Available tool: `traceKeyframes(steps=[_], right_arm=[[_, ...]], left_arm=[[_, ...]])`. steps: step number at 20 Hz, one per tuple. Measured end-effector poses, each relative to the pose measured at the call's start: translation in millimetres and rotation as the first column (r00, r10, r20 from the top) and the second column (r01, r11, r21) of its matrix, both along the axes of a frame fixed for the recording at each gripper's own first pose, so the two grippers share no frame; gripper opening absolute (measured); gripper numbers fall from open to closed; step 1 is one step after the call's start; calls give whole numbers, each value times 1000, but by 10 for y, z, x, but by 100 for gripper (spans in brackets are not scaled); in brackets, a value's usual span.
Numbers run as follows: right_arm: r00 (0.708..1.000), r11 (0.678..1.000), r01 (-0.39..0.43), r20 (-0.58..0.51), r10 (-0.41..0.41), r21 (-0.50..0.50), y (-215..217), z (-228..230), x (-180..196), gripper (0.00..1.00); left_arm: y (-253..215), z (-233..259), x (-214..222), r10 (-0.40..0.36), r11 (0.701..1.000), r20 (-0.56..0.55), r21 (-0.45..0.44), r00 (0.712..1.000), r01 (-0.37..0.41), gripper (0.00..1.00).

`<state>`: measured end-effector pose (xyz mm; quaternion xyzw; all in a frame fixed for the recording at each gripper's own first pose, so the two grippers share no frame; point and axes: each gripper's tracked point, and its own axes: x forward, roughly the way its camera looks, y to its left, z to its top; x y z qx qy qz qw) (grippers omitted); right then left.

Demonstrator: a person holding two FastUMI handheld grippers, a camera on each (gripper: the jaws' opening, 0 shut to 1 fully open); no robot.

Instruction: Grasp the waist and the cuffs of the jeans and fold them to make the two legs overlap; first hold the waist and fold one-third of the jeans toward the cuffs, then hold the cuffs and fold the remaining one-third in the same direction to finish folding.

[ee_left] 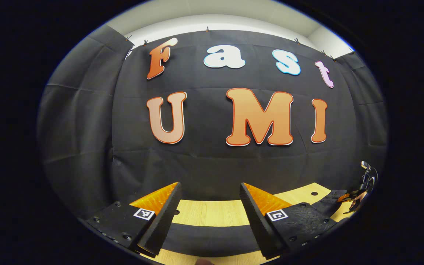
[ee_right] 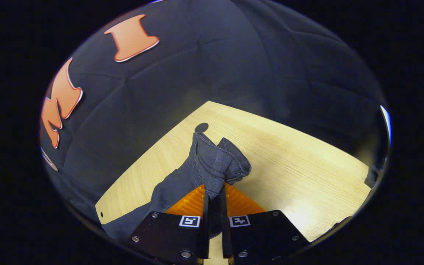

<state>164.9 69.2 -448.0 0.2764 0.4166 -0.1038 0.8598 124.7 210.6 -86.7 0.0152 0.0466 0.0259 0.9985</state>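
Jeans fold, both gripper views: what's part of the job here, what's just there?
In the job:
- jeans, bunched denim end pinched off the table
- right gripper, shut on that denim
- left gripper, open, holding nothing

Just there:
- wooden table
- dark strip of cloth across the table below the left gripper; cannot tell if it is the jeans

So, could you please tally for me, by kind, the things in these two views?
Two-finger grippers: 2, left gripper open, right gripper shut on the denim
Dark blue denim jeans: 1
Light wooden table: 1
Total: 4
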Motion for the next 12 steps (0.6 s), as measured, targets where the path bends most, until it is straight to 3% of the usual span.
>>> traceKeyframes(steps=[6, 7, 8, 10, 11, 12], right_arm=[[979, 991, -106, 168, 119, -85, 416, 731, 78, 13], [982, 980, -110, 134, 133, -166, 307, 678, 44, 11], [986, 979, -117, 97, 135, -170, 313, 608, -9, 13], [995, 991, -96, 21, 98, -93, 419, 432, -112, 11], [998, 998, -42, -44, 40, -42, 413, 291, -151, 11], [997, 1000, 5, -82, -5, -4, 364, 181, -193, 14]], left_arm=[[263, -55, -57, -29, 999, -6, -35, 1000, 28, 94], [309, -74, -66, -33, 998, -12, -45, 999, 32, 92], [356, -111, -70, -33, 998, -20, -55, 999, 32, 92], [433, -142, -94, -39, 998, -30, -60, 999, 37, 96], [484, -163, -85, -34, 998, -35, -55, 999, 32, 92], [510, -200, -92, -29, 998, -46, -56, 999, 26, 95]])
